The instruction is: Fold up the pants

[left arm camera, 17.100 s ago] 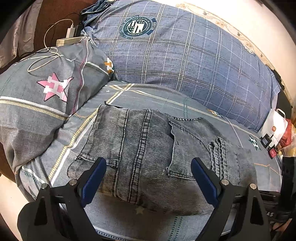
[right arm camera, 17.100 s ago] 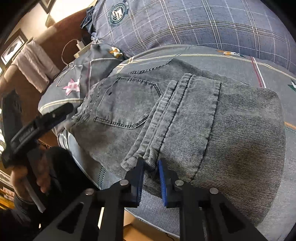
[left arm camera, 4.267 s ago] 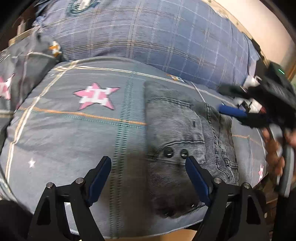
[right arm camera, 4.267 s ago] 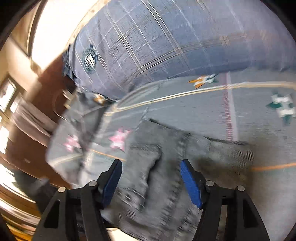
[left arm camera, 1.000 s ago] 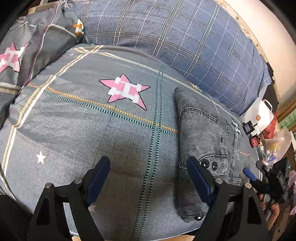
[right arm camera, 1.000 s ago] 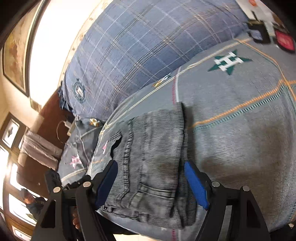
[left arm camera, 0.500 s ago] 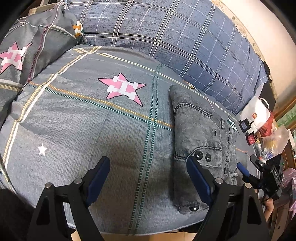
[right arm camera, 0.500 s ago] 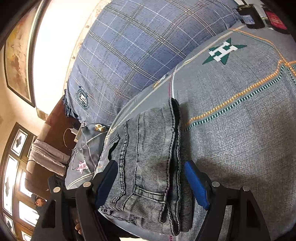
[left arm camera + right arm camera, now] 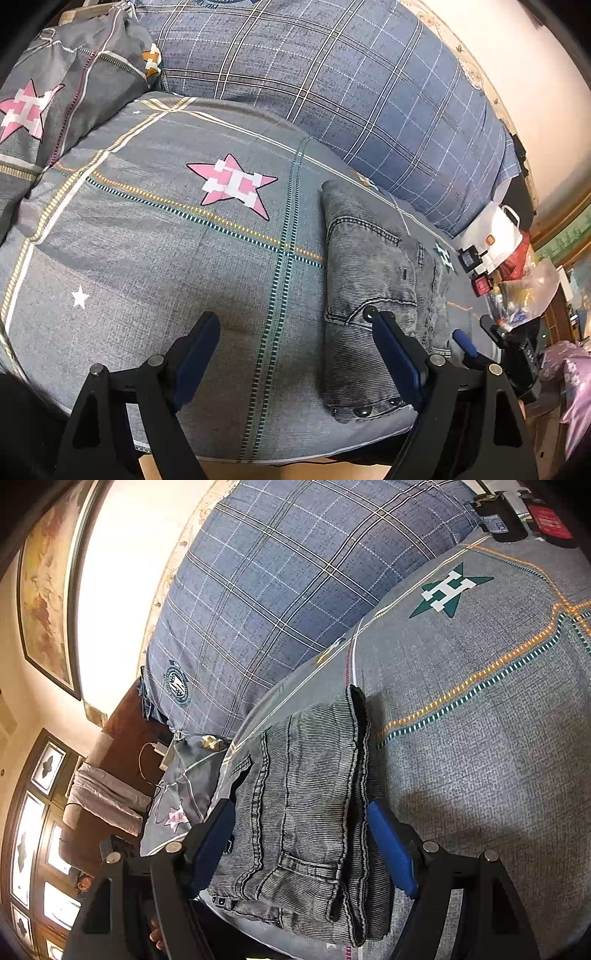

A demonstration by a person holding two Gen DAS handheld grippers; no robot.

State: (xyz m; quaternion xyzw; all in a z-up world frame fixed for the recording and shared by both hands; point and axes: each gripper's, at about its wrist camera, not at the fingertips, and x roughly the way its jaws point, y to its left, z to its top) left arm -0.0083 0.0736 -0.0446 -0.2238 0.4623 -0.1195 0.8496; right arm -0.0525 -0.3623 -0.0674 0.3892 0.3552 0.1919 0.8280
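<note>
On the star-print bedspread (image 9: 147, 240) the folded pants (image 9: 373, 295) are lying compact, so folding is looking finished. Both the left gripper (image 9: 295, 354) and right gripper (image 9: 301, 842) are hanging apart, clamping nothing; next probably calls for backing away.

A white pixelled letter H stands on the green star (image 9: 448, 590) printed on the grey bedspread (image 9: 498, 738), far right. The white bag (image 9: 495, 236) at the right carries a small orange logo, unreadable. The round crest (image 9: 176, 683) on the blue plaid quilt (image 9: 295, 590) cannot be read.
</note>
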